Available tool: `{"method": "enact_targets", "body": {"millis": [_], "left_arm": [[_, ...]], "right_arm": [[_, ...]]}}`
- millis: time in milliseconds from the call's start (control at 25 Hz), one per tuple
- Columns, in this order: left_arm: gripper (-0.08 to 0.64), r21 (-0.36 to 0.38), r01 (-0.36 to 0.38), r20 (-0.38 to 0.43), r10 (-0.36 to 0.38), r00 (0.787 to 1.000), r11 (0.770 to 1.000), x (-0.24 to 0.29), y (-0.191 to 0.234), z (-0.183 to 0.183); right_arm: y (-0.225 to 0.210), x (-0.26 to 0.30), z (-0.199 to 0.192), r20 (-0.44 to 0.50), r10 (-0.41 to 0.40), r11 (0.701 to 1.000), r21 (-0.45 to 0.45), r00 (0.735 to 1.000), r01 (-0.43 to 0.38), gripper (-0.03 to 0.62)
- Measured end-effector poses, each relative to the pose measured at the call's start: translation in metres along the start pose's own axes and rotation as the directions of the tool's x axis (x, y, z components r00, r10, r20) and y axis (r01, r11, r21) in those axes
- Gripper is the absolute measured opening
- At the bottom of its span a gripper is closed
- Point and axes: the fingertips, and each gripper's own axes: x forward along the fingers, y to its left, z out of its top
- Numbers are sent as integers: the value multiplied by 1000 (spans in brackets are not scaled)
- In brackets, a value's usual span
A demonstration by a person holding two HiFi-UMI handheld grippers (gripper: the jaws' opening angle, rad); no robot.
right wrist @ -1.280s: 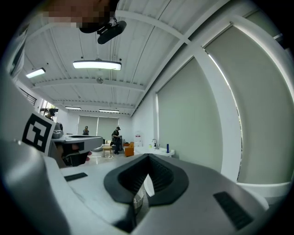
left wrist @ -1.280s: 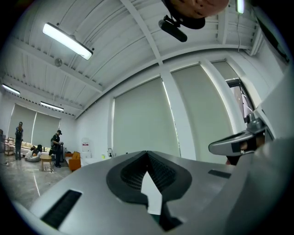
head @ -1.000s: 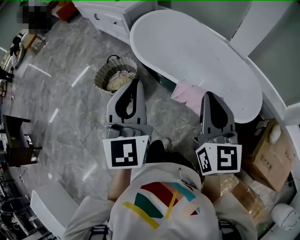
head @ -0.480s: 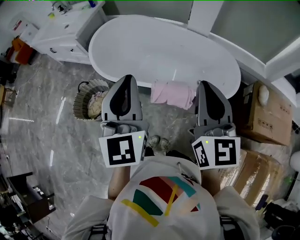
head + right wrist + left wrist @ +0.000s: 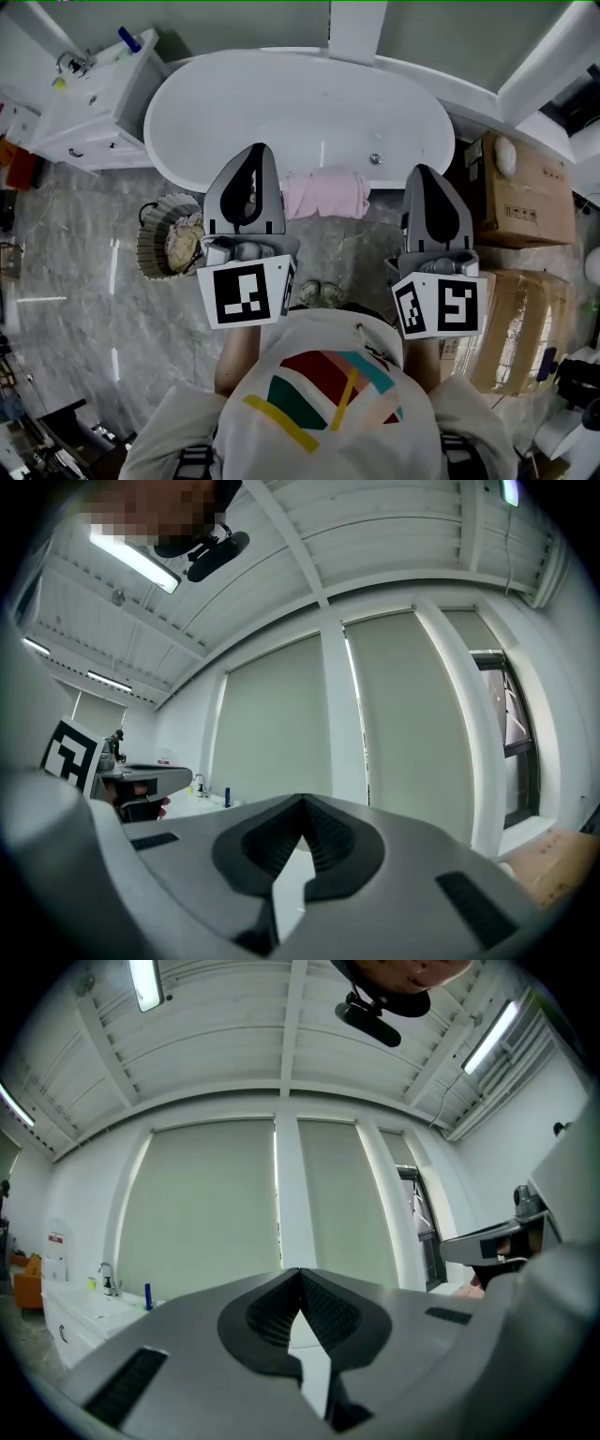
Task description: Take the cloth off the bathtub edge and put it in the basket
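1. The pink cloth [image 5: 326, 194] hangs over the near edge of the bathtub [image 5: 281, 103].
2. Your left tongs [image 5: 255, 150] and right tongs [image 5: 424, 171] flank the cloth, both closed tight and empty.
3. The basket [image 5: 155, 239] stands by the bathtub's left end.

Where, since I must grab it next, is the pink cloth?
In the head view, the pink cloth hangs over the near edge of the bathtub, right of the basket.

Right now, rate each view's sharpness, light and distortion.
Head view: sharp, evenly lit, light streaks on the floor, cloth clear. Left gripper view: fisheye bends the ceiling, dark corners, lamp glares. Right gripper view: same bending and glare.
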Motion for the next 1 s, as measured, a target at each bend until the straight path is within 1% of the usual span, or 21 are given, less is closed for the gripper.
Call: {"method": "enact_targets", "body": {"millis": [200, 280, 480, 720, 840, 920, 1000], "left_arm": [[18, -5, 32, 24, -32, 999, 999, 10, -5, 6], [18, -8, 38, 21, -38, 999, 999, 12, -5, 4], [18, -9, 47, 4, -47, 999, 999, 16, -8, -2], [18, -15, 44, -8, -44, 999, 999, 16, -6, -4], [18, 16, 48, 3, -48, 999, 999, 21, -4, -4], [18, 43, 49, 19, -50, 999, 998, 29, -1, -1], [18, 53, 41, 30, -43, 999, 998, 36, 5, 3]], "right_arm": [[-1, 1, 1, -5, -30, 999, -19, 1000, 29, 9], [-2, 2, 1, -8, -34, 999, -20, 999, 34, 9], [-8, 5, 0, -12, -40, 999, 12, 999, 41, 9], [-8, 10, 1, -7, -40, 999, 0, 999, 40, 9], [-6, 14, 2, 3, -25, 1000, -16, 1000, 25, 9], [-3, 21, 4, 10, -2, 999, -45, 1000, 2, 9], [1, 29, 8, 20, 19, 997, -71, 1000, -17, 9]]}}
